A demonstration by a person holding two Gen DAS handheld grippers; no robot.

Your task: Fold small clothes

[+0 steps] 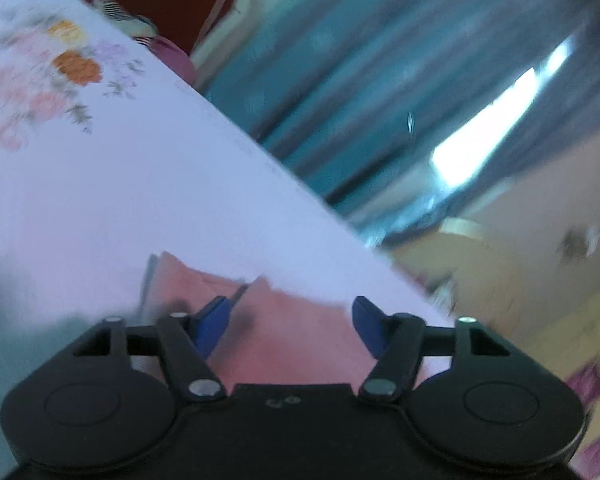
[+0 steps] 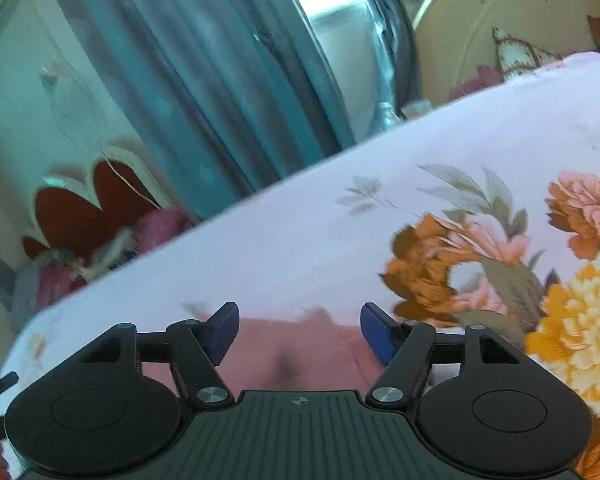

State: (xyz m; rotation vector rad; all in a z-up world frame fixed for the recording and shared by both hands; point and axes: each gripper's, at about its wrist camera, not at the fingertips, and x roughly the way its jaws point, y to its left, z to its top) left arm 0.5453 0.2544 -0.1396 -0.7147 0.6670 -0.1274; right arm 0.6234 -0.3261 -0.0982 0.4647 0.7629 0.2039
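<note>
A small pink garment (image 1: 284,336) lies flat on a white floral bedsheet (image 1: 140,200), just under and ahead of my left gripper (image 1: 290,320). The left gripper is open, its blue fingertips (image 1: 214,324) spread wide over the cloth, holding nothing. In the right wrist view the same pink garment (image 2: 296,344) lies between the spread blue fingertips (image 2: 374,336) of my right gripper (image 2: 298,330), which is open and empty. The garment's near part is hidden by both gripper bodies. Both views are motion-blurred.
The bedsheet (image 2: 300,240) has large orange and yellow flowers (image 2: 500,256) at the right. The bed's edge runs diagonally, with teal curtains (image 1: 340,80) and a bright window (image 1: 496,120) beyond. A red headboard (image 2: 84,208) and pink pillows stand at the far end.
</note>
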